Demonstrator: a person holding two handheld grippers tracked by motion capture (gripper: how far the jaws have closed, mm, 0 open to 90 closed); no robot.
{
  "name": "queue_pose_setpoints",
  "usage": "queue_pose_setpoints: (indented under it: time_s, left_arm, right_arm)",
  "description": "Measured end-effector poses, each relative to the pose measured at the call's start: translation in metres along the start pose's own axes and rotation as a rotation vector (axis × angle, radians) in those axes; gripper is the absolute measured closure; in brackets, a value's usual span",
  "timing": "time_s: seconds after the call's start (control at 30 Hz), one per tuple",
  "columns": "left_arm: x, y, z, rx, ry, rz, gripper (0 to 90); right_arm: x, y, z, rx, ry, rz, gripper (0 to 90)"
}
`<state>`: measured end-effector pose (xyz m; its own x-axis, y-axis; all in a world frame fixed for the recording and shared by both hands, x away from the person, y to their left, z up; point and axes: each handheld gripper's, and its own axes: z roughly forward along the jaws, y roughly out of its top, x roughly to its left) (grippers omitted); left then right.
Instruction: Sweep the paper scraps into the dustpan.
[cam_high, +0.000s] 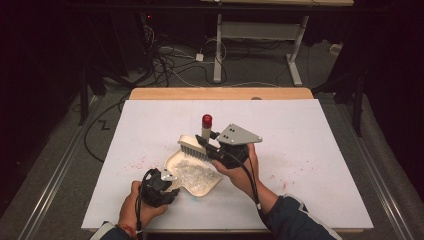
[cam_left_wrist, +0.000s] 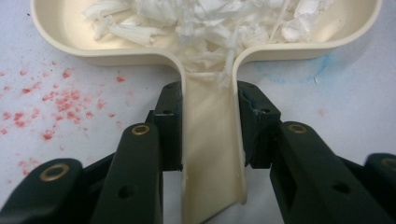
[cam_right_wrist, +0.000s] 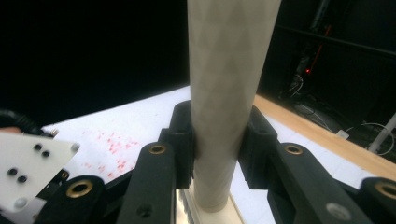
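Left gripper (cam_left_wrist: 208, 135): jaws pinching the handle of the cream dustpan (cam_left_wrist: 210, 154), which lies flat on the white bench cover (cam_high: 310, 150) near the front edge, left of centre. Pan holds white shredded scraps (cam_left_wrist: 205, 23). Right gripper (cam_right_wrist: 217, 144): jaws clamped on the pale handle of the brush (cam_high: 196, 148), bristles down at the pan's far rim, red-capped handle end upright. Red specks (cam_left_wrist: 51, 98) on the cover beside the pan

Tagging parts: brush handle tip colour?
Red, capping the cream brush handle; shows best in the high view.
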<state>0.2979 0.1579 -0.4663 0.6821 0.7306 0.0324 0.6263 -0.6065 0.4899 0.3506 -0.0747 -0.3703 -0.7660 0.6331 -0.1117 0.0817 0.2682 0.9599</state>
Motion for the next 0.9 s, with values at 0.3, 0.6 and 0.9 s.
queue_pose_setpoints:
  time_s: [0.3,0.6,0.9]
  left_arm:
    - [0.001,-0.001,-0.002,0.011,-0.004,0.008,63.5]
    - [0.004,-0.007,-0.006,0.035,-0.028,0.006,63.4]
    - [0.005,-0.008,-0.006,0.036,-0.036,0.01,63.4]
  right_arm:
    - [-0.024,-0.005,-0.017,0.01,-0.061,0.021,70.5]
    - [-0.042,-0.024,-0.013,0.056,-0.157,-0.01,70.5]
    - [-0.033,-0.035,0.007,0.112,-0.125,-0.03,70.5]
